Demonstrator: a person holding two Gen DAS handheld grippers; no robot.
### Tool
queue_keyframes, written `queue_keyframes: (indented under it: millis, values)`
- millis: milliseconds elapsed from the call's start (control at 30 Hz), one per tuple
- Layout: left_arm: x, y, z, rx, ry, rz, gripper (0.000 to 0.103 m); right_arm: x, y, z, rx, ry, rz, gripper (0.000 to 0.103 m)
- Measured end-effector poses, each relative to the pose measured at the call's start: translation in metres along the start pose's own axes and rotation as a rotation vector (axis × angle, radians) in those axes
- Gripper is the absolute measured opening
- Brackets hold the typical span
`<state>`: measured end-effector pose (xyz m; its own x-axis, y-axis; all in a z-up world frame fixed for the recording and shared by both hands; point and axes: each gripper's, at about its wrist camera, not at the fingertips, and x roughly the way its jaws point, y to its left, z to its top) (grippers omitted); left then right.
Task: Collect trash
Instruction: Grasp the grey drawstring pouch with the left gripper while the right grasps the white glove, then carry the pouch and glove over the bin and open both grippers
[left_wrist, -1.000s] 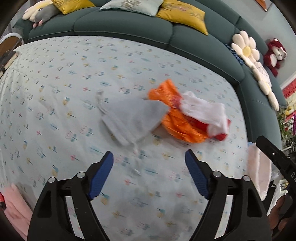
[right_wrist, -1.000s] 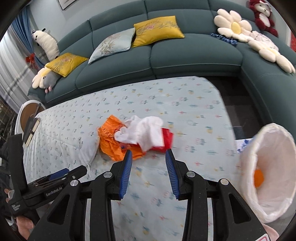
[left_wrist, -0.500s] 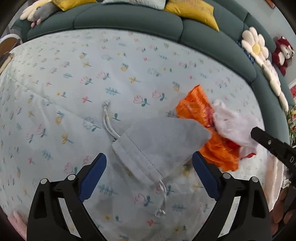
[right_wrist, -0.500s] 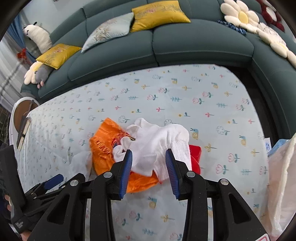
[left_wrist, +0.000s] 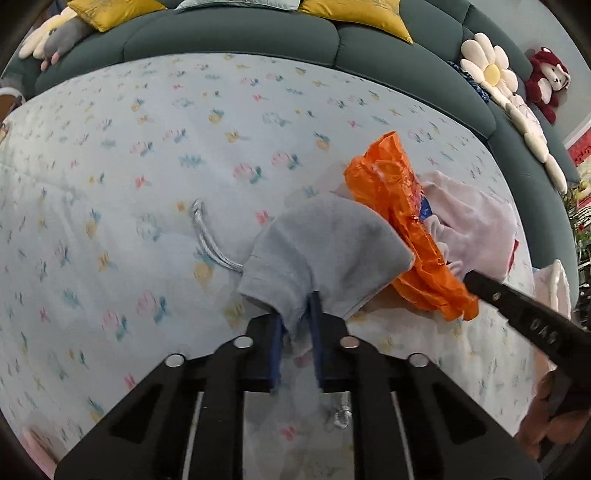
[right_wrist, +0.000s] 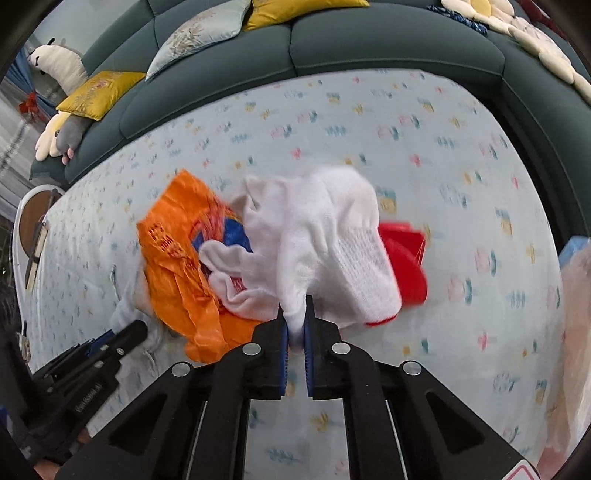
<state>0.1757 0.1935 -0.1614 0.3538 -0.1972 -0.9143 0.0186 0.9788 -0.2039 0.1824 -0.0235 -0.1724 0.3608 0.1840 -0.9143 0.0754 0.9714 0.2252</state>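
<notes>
Pinching pouch (left_wrist: 325, 251); glove (right_wrist: 325, 236) clamped.

Living room: cushioned sofa (right_wrist: 369, 48), plush toys (left_wrist: 546, 83)

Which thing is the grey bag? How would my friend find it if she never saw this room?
Look at the flowery pale-blue tablecloth in front of the dark green sofa. In the little heap of trash, the soft grey drawstring pouch sits left of the crinkly orange plastic bag, pinched by the left gripper. It is the only grey one, with a silvery cord.
</notes>
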Motion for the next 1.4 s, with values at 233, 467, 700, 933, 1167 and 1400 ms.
queue_keyframes:
  millis: [233,467,700,933,1167,1400]
  values:
    - [-0.010,-0.016,-0.036,-0.021,0.036,-0.045,0.008,-0.021,-0.010,-0.034,-0.018,-0.009,-0.005,0.005]
    - [-0.025,-0.037,-0.066,-0.050,0.059,-0.056,0.007,-0.056,-0.024,-0.055,-0.010,-0.040,0.004,0.005]
    - [-0.064,-0.056,-0.080,-0.056,0.010,-0.077,0.007,-0.105,-0.039,-0.069,0.002,-0.116,0.035,0.005]
    - [-0.102,-0.084,-0.082,-0.001,-0.062,-0.095,0.007,-0.160,-0.056,-0.076,0.017,-0.227,0.060,0.005]
    - [-0.134,-0.127,-0.081,0.075,-0.119,-0.120,0.007,-0.204,-0.077,-0.076,0.036,-0.319,0.044,0.005]
    - [-0.148,-0.178,-0.075,0.160,-0.143,-0.161,0.007,-0.231,-0.113,-0.081,0.077,-0.370,0.014,0.005]
